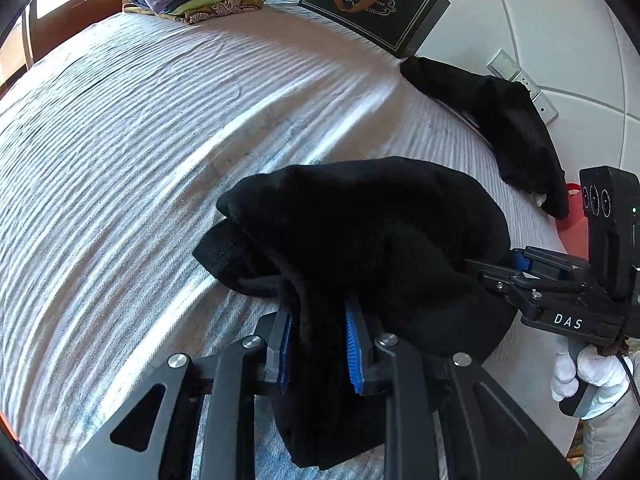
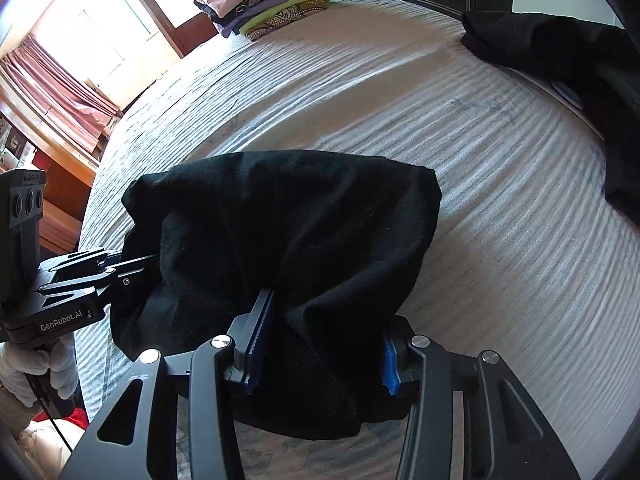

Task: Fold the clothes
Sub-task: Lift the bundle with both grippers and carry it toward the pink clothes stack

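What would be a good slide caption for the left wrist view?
Left gripper and right gripper both clamp a bunched black garment above the striped bedsheet.

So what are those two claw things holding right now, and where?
Both hold the same black garment. The left gripper clamps a bunched fold at its near edge; the right gripper pinches bunched cloth on the other side.

We see a matt, fuzzy black cloth garment [image 1: 360, 232] on a ribbed, pale striped woven bedsheet [image 1: 160, 140]; ridged blue rubbery pads [image 1: 353, 356].
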`<control>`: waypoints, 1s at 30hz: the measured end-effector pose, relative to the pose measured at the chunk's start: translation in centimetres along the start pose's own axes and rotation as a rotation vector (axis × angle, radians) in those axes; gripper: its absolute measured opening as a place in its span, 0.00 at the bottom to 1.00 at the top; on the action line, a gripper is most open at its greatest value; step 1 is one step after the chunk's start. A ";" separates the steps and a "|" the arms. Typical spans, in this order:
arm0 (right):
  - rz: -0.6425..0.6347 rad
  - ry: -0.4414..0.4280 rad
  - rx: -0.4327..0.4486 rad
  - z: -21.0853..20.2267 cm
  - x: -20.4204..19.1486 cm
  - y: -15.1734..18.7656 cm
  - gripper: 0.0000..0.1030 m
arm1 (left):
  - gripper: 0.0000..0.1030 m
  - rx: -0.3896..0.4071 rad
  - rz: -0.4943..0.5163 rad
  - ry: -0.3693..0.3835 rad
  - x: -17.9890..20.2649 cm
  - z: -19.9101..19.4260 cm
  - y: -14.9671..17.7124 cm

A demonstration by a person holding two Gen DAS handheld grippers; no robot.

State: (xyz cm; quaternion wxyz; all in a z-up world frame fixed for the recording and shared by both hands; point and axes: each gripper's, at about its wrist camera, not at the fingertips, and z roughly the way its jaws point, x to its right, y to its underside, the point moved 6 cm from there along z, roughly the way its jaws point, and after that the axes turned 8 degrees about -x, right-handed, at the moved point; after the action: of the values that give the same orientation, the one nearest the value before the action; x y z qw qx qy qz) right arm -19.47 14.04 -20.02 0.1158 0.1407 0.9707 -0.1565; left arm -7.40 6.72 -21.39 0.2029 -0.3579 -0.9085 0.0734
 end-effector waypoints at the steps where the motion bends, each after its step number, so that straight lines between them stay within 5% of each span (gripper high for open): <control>1: 0.002 -0.007 0.001 0.0 0.1 0.0 0.43 | 0.20 -0.001 0.000 0.001 0.0 0.1 0.0; 6: 0.021 -0.059 0.017 0.2 0.8 -0.1 0.43 | 0.23 0.014 -0.037 0.036 -0.4 0.3 -0.3; 14: -0.018 0.084 0.068 0.2 -0.8 0.5 0.37 | 0.18 0.061 0.013 -0.018 0.2 0.2 0.1; 20: 0.005 0.104 0.095 0.1 -1.0 0.9 0.34 | 0.17 0.084 0.061 -0.070 0.9 -0.3 1.0; 30: 0.047 0.090 0.150 -2.1 -1.6 1.5 0.23 | 0.15 0.148 0.074 -0.013 1.5 -3.6 -0.2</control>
State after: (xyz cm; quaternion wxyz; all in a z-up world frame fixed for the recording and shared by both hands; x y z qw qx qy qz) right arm -17.93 15.79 -18.04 0.0647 0.1787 0.9569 -0.2194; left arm -7.03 7.57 -17.62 0.2200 -0.3749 -0.8880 0.1500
